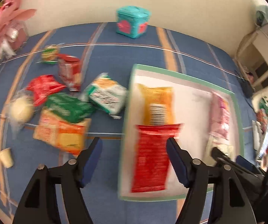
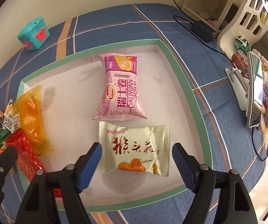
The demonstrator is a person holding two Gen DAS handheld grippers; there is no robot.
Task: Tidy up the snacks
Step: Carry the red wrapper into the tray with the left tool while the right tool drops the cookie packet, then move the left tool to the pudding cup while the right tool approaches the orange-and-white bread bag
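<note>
Snacks lie in the green-rimmed tray: cream packet under my open right tool, pink roll at twelve o'clock, red packet beneath my open left tool.

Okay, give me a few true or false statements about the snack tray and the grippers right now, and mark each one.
1. Four snack packets lie in the tray. True.
2. The pink packet lies outside the tray. False: it lies inside, beyond the cream packet.
3. The right gripper is clamped on the cream packet. False: its jaws stand open either side of it.
4. The left gripper is open. True.
5. The teal box sits in the tray. False: it stands on the cloth by the wall.
</note>
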